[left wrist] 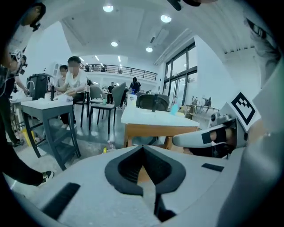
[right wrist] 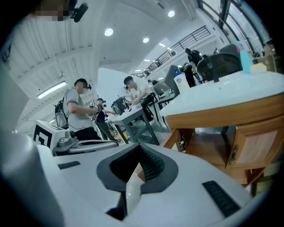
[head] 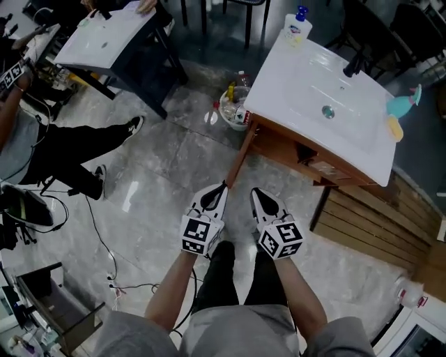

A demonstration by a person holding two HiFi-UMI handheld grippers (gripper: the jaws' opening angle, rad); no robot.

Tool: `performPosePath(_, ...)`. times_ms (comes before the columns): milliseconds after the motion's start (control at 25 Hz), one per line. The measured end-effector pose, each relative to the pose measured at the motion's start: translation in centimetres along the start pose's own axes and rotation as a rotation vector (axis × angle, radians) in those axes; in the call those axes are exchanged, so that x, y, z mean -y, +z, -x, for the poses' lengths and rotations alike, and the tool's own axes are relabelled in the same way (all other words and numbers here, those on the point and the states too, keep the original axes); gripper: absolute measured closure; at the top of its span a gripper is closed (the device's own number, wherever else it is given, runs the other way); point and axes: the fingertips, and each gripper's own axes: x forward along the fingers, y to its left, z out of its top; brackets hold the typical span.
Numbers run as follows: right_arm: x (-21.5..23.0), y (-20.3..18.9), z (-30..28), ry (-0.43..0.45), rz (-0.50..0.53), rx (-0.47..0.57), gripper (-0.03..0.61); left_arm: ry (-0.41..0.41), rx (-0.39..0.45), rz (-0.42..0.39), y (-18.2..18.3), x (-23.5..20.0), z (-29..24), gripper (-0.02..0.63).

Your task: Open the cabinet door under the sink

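Ahead of you a white bottle with a blue cap [head: 297, 26] stands upright. Farther right, a teal thing [head: 404, 103] of a kind you cannot make out lies just beside a yellow sponge [head: 394, 128]. Down on the grey floor [head: 167, 160] a small pail [head: 232, 111] holds a few bottles. To your left a person in black trousers [head: 70, 150] sits with legs stretched out, near a white-topped table [head: 104, 35] on a dark frame. A thin black cable [head: 104, 251] trails across the tiles beside you, and a stack of wooden slats [head: 376, 223] lies to your right. Round ceiling lights [left wrist: 108, 8] glow overhead, above two people seated at a grey table [left wrist: 42, 106].
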Motion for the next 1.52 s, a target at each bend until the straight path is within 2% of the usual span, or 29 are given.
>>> performPosePath(240,-2.6,8.6,4.0,0.037,0.121,0.112,0.568,0.011,0.124,-0.071,10.0,3.2,2.1,0.606)
performPosePath(560,-5.1,16.1,9.5,0.066,0.201,0.231,0.568,0.011,0.23,-0.121,18.3,8.4,5.0,0.606)
performPosePath(960,-7.5,21.5,14.5,0.106,0.281,0.343,0.569,0.024,0.357,-0.182,25.1,12.4,8.0,0.606)
performPosePath(1160,-8.4,23.6,16.3,0.111,0.324,0.402,0.569,0.016,0.401,-0.213,27.0,14.1,9.0,0.606)
performPosePath(1360,-8.9,25.6,18.0,0.088,0.378,0.478,0.569,0.02,0.427,-0.214,28.3,15.1,9.8,0.606)
performPosePath(1520,-8.9,26.3,17.9,0.079,0.381,0.495,0.569,0.024,0.446,-0.201,29.3,15.3,10.1,0.606)
